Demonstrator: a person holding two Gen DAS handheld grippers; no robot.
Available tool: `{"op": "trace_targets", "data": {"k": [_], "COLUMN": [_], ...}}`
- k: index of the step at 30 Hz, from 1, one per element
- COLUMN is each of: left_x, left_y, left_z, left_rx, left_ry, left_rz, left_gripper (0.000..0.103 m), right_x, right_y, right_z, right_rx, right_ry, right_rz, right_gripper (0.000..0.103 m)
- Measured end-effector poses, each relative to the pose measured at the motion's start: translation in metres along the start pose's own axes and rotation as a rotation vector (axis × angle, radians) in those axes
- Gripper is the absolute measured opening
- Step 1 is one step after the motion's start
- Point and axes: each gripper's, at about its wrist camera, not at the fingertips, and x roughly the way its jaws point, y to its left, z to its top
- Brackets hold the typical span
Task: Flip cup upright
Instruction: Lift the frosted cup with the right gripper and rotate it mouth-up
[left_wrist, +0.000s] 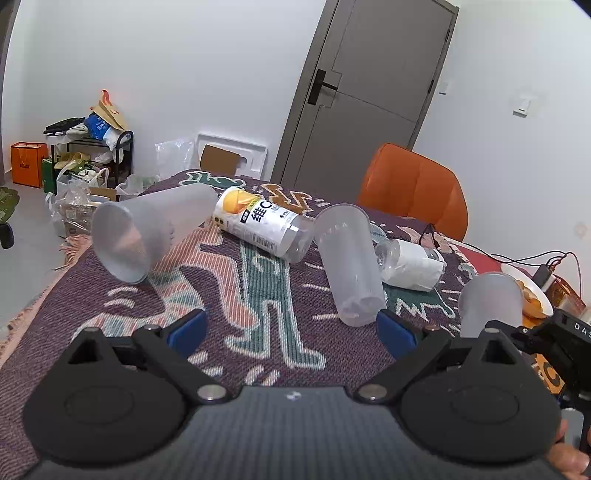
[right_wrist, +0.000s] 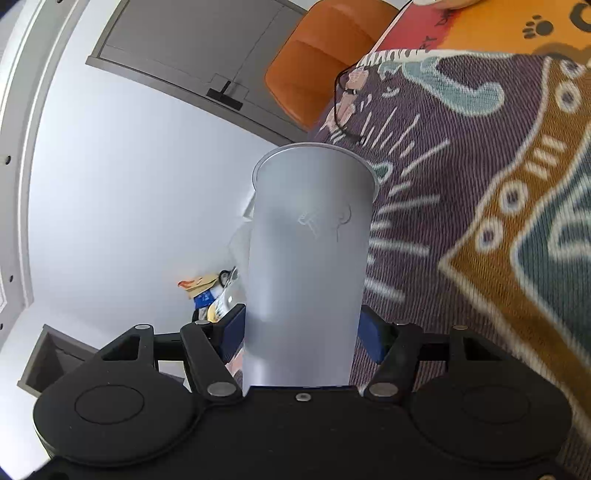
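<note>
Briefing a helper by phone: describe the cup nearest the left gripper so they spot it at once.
On the patterned blanket, find the orange-labelled bottle. Just right of it a frosted cup lies on its side, base toward the left gripper. The other lying cup shows its open mouth instead.

I see my left gripper and right gripper alike — matte black linkages, silver pivot screws, blue finger pads.

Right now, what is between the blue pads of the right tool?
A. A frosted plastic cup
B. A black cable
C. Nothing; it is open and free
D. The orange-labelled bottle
A. In the right wrist view the frosted cup stands between the blue pads of the right tool, which press on its sides.
</note>
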Motion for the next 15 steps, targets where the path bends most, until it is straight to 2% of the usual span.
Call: {"op": "trace_targets", "data": {"k": [15], "left_x": [-0.041], "left_y": [0.016], "left_z": [-0.021], "left_rx": [-0.016], "left_ry": [0.013], "left_rz": [-0.013], "left_gripper": [0.097], "right_x": [-0.011], "right_y": [0.010], "right_z": [-0.050], "right_rx": [-0.001], "right_ry": [0.032], "right_rz": [-0.009], "right_gripper": [0.061]}}
